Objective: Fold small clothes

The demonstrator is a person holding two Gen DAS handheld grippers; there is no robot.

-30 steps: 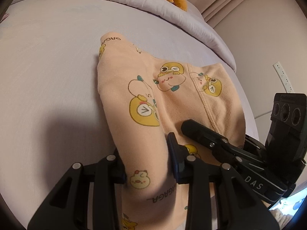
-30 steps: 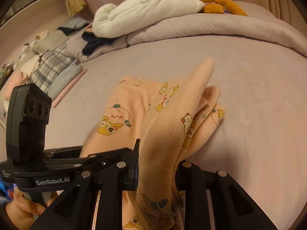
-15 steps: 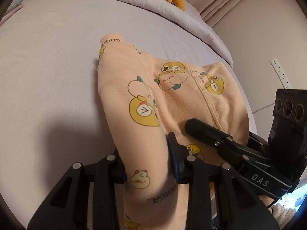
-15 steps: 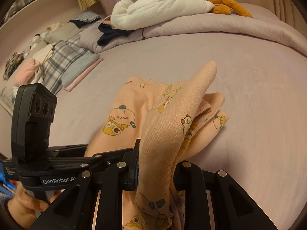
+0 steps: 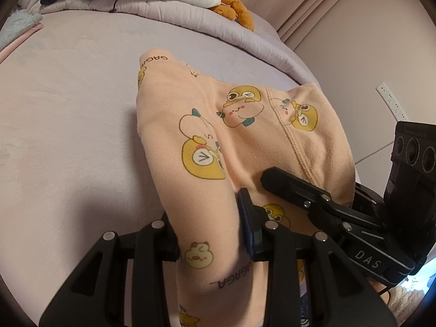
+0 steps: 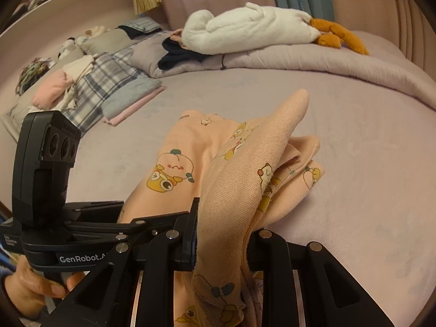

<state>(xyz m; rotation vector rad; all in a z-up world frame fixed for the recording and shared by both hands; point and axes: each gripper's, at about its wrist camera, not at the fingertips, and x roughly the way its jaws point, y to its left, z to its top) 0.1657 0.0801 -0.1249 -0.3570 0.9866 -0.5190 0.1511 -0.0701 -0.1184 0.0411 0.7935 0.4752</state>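
A small peach garment [image 5: 207, 136] printed with yellow cartoon ducks lies partly on the lilac bed [image 5: 68, 109]. My left gripper [image 5: 209, 234] is shut on a bunched fold of it at the near edge. My right gripper [image 6: 223, 231] is shut on another fold of the same garment [image 6: 190, 163], which stands up in a peak between its fingers. The right gripper's body also shows in the left wrist view [image 5: 327, 212], lying over the cloth at the right. The left gripper's body shows in the right wrist view [image 6: 68, 231], held by a hand.
A rolled lilac duvet [image 6: 327, 62] runs along the bed's far side, with a white plush [image 6: 245, 27] and an orange plush [image 6: 338, 35] on it. Folded clothes [image 6: 114, 87] are stacked at the far left. A wall with a socket strip [image 5: 389, 100] is on the right.
Both grippers have moved forward and a little left over the bed with the garment still held; more of the duvet and the clothes pile has come into view.
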